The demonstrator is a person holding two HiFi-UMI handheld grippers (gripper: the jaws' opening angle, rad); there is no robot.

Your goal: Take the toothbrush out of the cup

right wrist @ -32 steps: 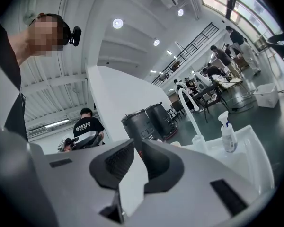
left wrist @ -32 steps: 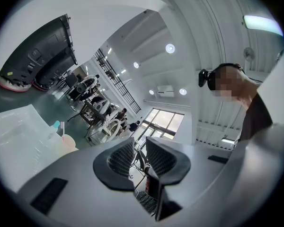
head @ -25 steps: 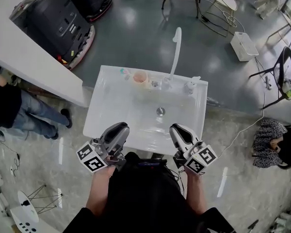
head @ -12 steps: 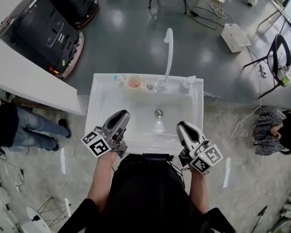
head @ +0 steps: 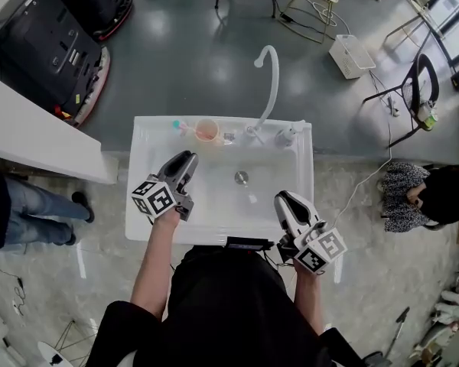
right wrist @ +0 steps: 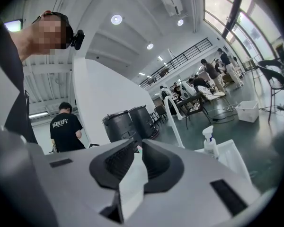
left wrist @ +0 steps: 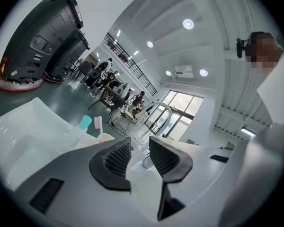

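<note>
At the back rim of the sink [head: 143,176], toward its left end, stands the cup [head: 207,131]. The toothbrush [left wrist: 98,122] rises from it almost upright, head on top, with a teal-capped thing [left wrist: 85,122] close beside it. Over the left half of the sink I hold the left gripper [head: 188,159]. Its jaws have just been opening and are now partly apart, with nothing between them. From these jaws the toothbrush lies ahead and a little to the left, not yet in the gap. At the near right corner of the sink is the right gripper [head: 282,199], jaws almost together and empty, well apart from the cup. So I judge the left one must make the grasp, closing across the upright handle.
</note>
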